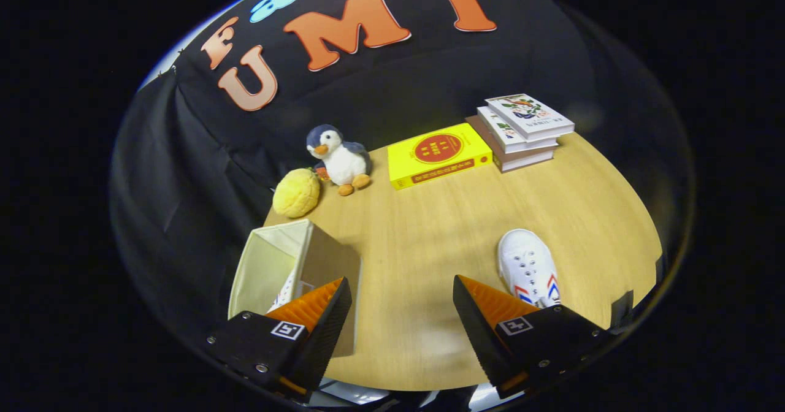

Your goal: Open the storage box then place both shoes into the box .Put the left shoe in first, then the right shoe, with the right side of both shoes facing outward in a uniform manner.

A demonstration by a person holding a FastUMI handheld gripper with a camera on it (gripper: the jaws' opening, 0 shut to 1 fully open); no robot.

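table: light wood-grain top [429, 240], rounded far edge, lit pretty evenly
room: black cloth wall [184, 167] hangs right behind the table and drapes down past its left side
storage box: beige fabric box [270, 262] sits at the table's left edge, just ahead of the left finger, lid open so you can look down inside
inside the box: something white with a bit of red and blue pattern [283, 294] peeks out low down, mostly hidden by the left finger, so can't say for sure what it is
shoe on table: white sneaker [528, 266] with red and blue stripes lies on the wood just ahead of the right finger, toe pointing away, well apart from the box
gripper: fingers [402, 295] spread wide, nothing between them but bare table
back of table: yellow book [439, 154] lying flat, stack of books [521, 131] to its right
toys: plush penguin [338, 157] standing, fuzzy yellow ball [297, 192] just beside it, both beyond the box
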